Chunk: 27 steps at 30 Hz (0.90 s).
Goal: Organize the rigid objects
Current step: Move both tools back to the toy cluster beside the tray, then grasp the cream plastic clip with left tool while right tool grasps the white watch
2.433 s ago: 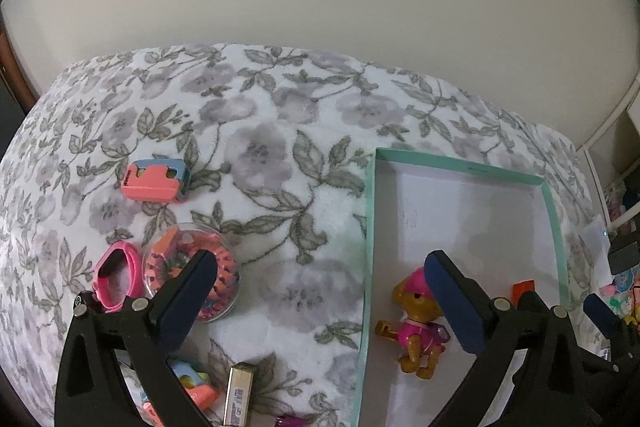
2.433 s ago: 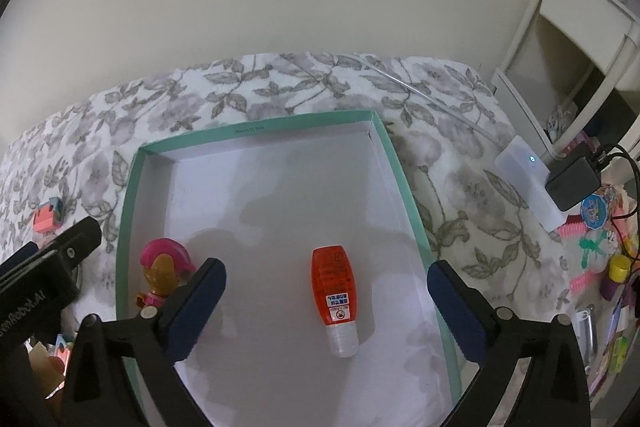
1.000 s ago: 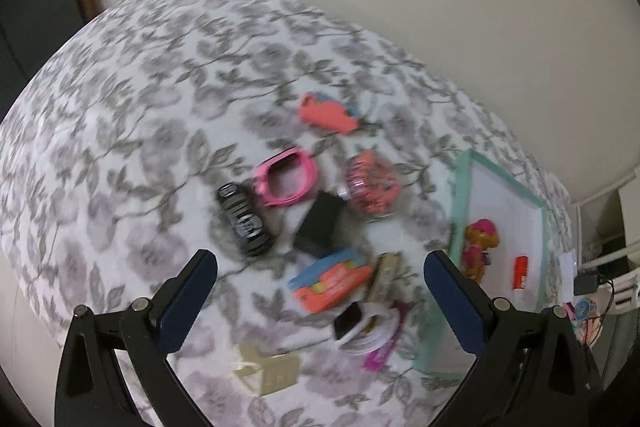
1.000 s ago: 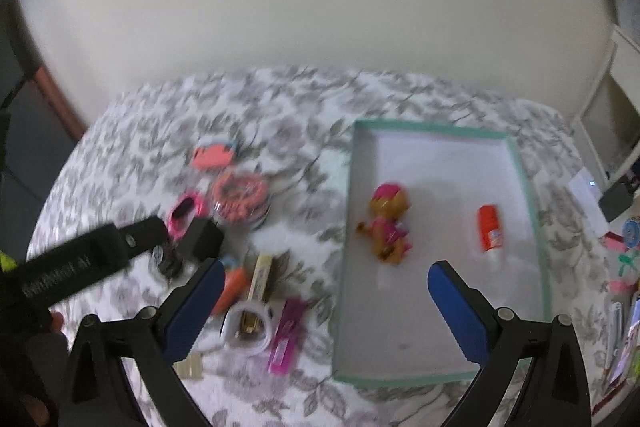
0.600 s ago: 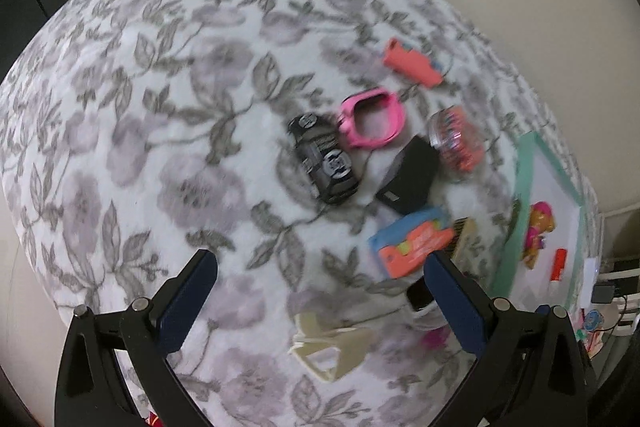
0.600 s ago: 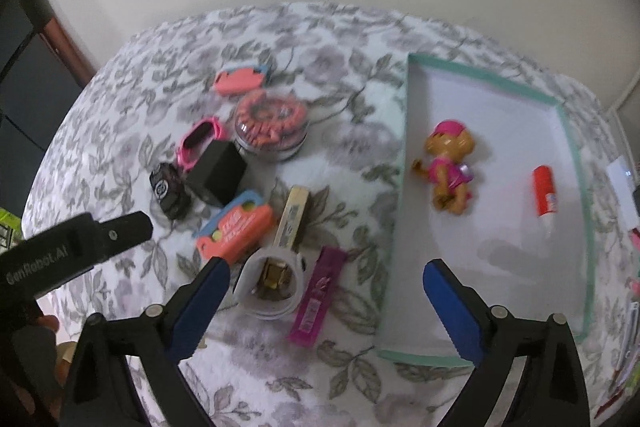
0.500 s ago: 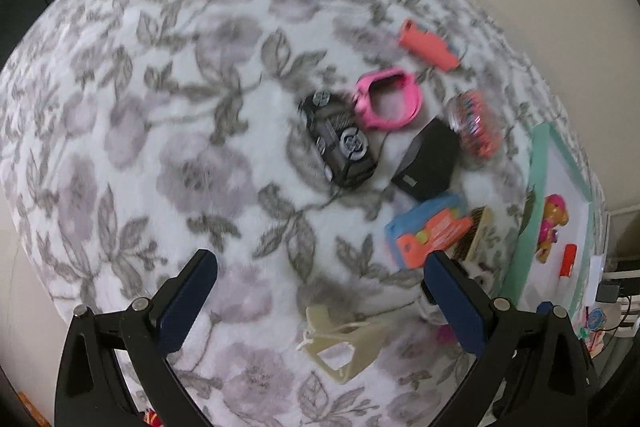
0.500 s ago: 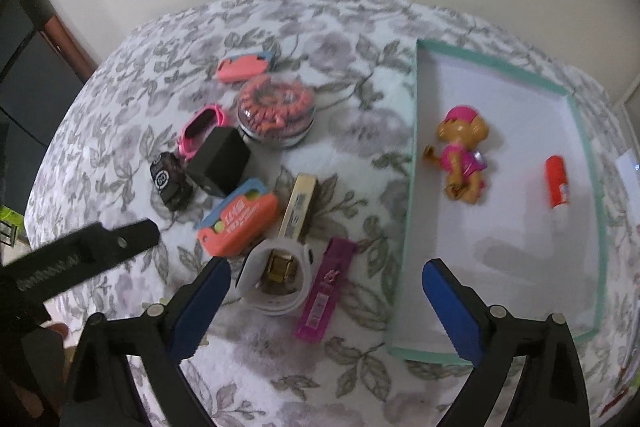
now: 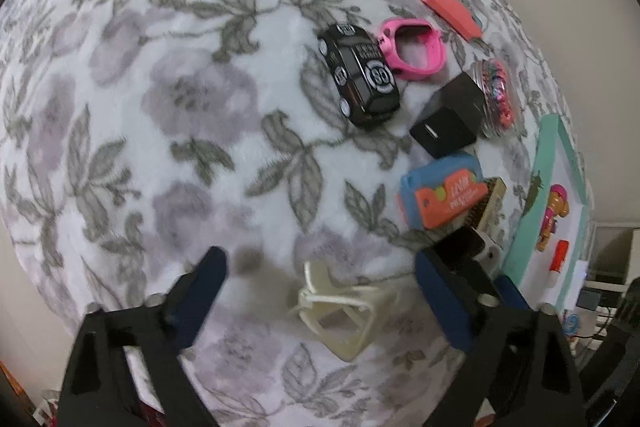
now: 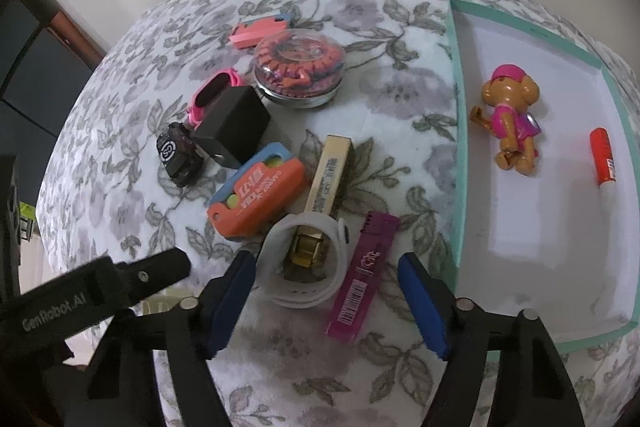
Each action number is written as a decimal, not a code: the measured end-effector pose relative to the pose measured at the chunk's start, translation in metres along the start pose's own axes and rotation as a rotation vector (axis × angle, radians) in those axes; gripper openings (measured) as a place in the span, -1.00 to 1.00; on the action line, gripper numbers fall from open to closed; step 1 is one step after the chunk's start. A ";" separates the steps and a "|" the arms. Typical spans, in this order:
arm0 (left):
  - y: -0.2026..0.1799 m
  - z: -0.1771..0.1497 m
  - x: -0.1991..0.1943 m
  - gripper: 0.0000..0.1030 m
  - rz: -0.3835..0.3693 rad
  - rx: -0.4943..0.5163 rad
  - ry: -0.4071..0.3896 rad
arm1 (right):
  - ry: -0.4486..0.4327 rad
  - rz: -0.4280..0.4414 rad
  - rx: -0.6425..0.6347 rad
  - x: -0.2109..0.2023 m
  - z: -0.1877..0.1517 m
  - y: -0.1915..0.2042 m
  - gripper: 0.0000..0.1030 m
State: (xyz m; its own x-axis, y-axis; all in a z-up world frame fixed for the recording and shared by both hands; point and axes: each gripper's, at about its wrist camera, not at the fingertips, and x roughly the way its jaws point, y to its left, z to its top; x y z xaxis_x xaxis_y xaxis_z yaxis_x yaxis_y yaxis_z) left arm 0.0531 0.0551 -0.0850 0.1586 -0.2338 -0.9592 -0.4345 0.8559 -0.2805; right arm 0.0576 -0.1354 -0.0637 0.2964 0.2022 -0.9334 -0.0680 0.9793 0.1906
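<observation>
Beside bare floral cloth (image 9: 160,115), both unclenched grippers (image 9: 320,291) (image 10: 326,301) are closing over clutter.

Home bedroom: floral blanket (image 9: 168,99), scattered toys

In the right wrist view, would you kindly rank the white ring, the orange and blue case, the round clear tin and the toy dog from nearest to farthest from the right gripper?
1. White ring: just ahead of the right gripper, between its closing jaws, untouched.
2. Orange and blue case: ahead, to the left.
3. Toy dog, right, inside the tray, and round clear tin, far ahead: too close to call.
</observation>
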 end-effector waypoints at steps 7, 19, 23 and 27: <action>0.011 -0.020 0.002 0.50 -0.057 -0.083 0.042 | -0.007 0.002 -0.044 0.006 -0.001 0.011 0.36; 0.010 -0.022 0.004 -0.04 -0.128 -0.107 0.064 | -0.010 0.000 -0.090 0.011 -0.002 0.021 0.13; 0.007 -0.021 0.003 -0.04 -0.133 -0.108 0.062 | -0.009 0.007 -0.089 0.010 -0.003 0.021 0.12; 0.006 -0.012 -0.006 -0.05 -0.128 -0.104 0.033 | -0.008 0.022 -0.065 0.008 -0.002 0.015 0.12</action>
State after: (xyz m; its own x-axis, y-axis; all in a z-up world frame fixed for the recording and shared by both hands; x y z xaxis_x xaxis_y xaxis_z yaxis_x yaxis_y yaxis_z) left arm 0.0392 0.0560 -0.0818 0.1905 -0.3545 -0.9155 -0.5026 0.7659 -0.4011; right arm 0.0567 -0.1192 -0.0685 0.3019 0.2243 -0.9266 -0.1366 0.9721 0.1908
